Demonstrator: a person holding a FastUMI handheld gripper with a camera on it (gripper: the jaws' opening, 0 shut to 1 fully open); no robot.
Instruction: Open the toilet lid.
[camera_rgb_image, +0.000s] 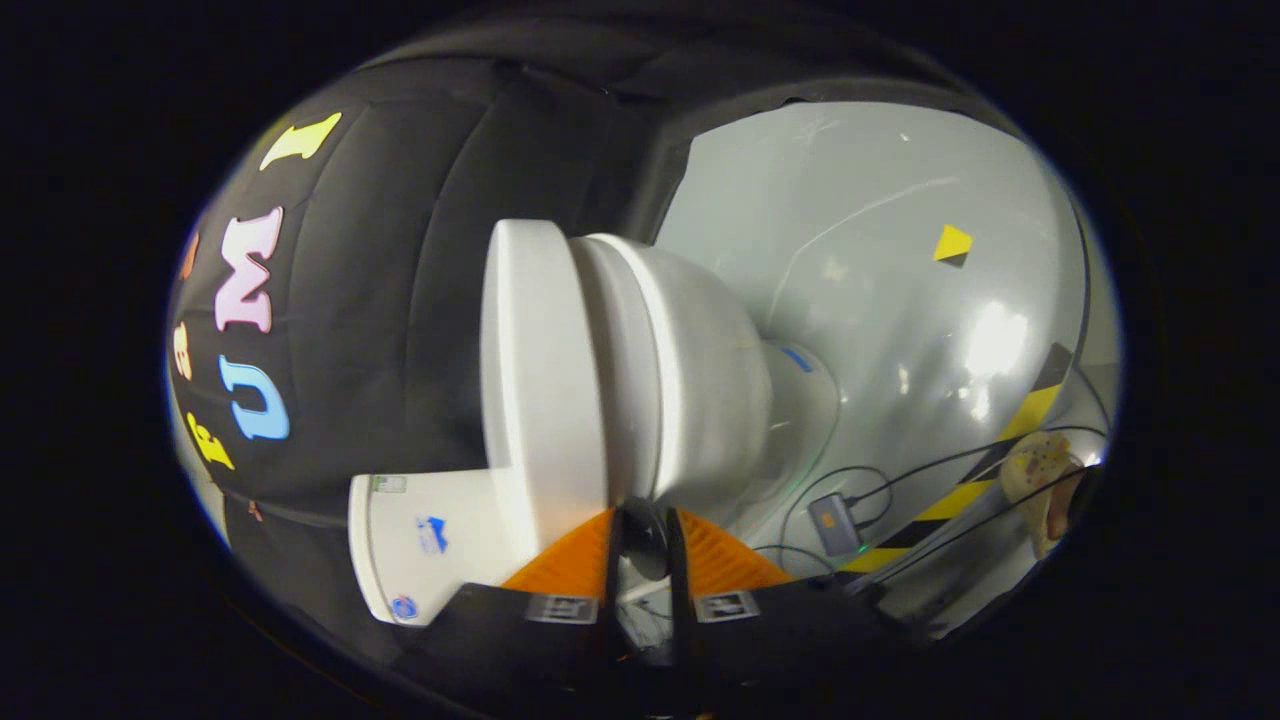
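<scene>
You face a quilted black cloth wall (400, 330) beside a glossy pale grey floor (880, 330) catching bright glare, crossed by yellow-and-black striped tape (985, 470) and thin black cables (940, 465).

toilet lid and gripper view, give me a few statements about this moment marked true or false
1. The toilet lid lies down against the toilet bowl. True.
2. The gripper has its fingers spread wide around the lid. False: the fingers stand close together with a narrow gap, just short of the toilet, gripping nothing.
3. The toilet tank is black. False: it is white, with small stickers on it.
4. A small grey box with cables lies on the floor beside the toilet's foot. True.
5. Yellow and black striped tape runs across the floor. True.
</scene>
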